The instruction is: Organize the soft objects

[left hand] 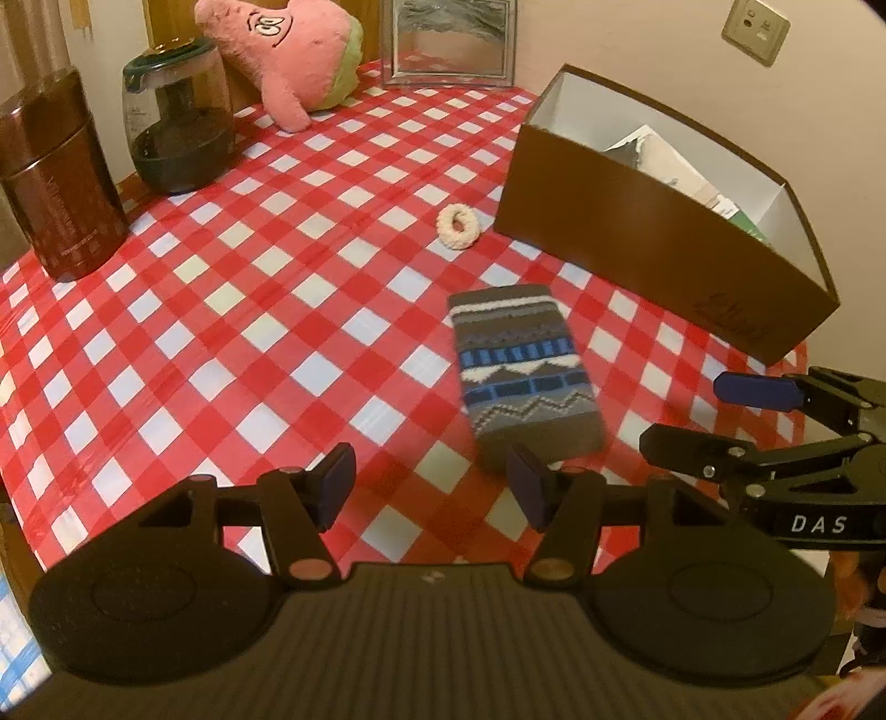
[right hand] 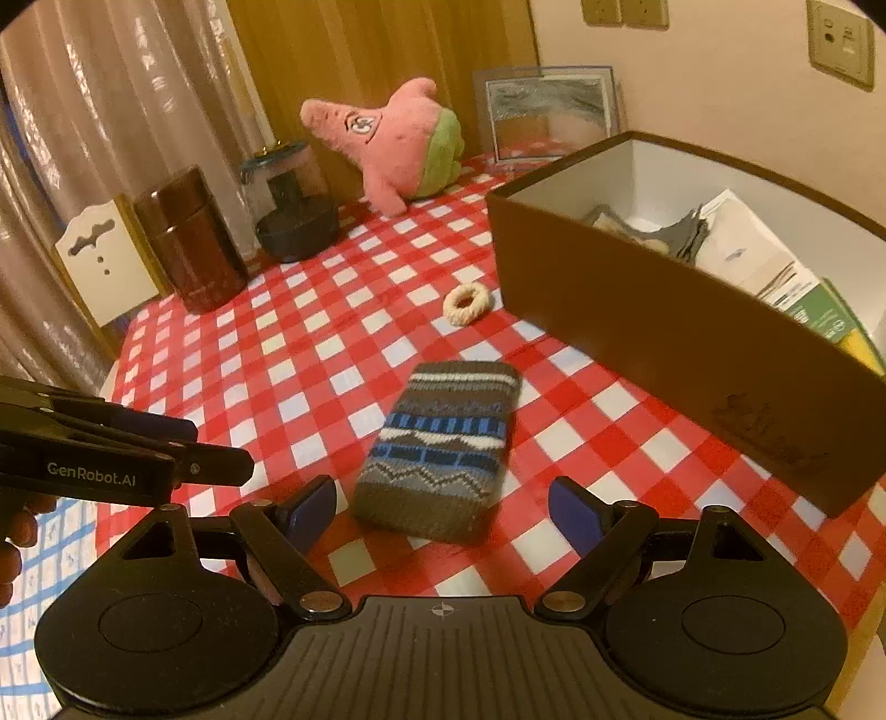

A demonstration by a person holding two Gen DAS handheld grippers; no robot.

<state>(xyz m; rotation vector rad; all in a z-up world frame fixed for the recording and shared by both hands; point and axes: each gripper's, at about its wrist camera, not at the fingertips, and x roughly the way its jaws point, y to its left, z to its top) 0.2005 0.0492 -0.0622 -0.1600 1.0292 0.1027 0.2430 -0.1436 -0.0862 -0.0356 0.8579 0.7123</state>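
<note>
Both grippers open over the checked table, knitted pouch lying flat ahead of them.

From the left: brown canister (left hand: 61, 183) and dark glass jar (left hand: 180, 113) standing near the edge of the red-and-white tablecloth (left hand: 249, 332); pink plush star (left hand: 288, 52) propped at the back beside a framed picture (left hand: 451, 41). Nearer centre, a small cream ring (left hand: 458, 226) lying apart from the patterned knitted pouch (left hand: 523, 368). Left gripper (left hand: 432, 484) spread wide, nothing between the pads, pouch just beyond its right fingertip. Right gripper (right hand: 443, 512) likewise parted and empty, pouch's near end just ahead of it. Far right, open brown box (left hand: 653, 249) holding papers and grey fabric.
</note>
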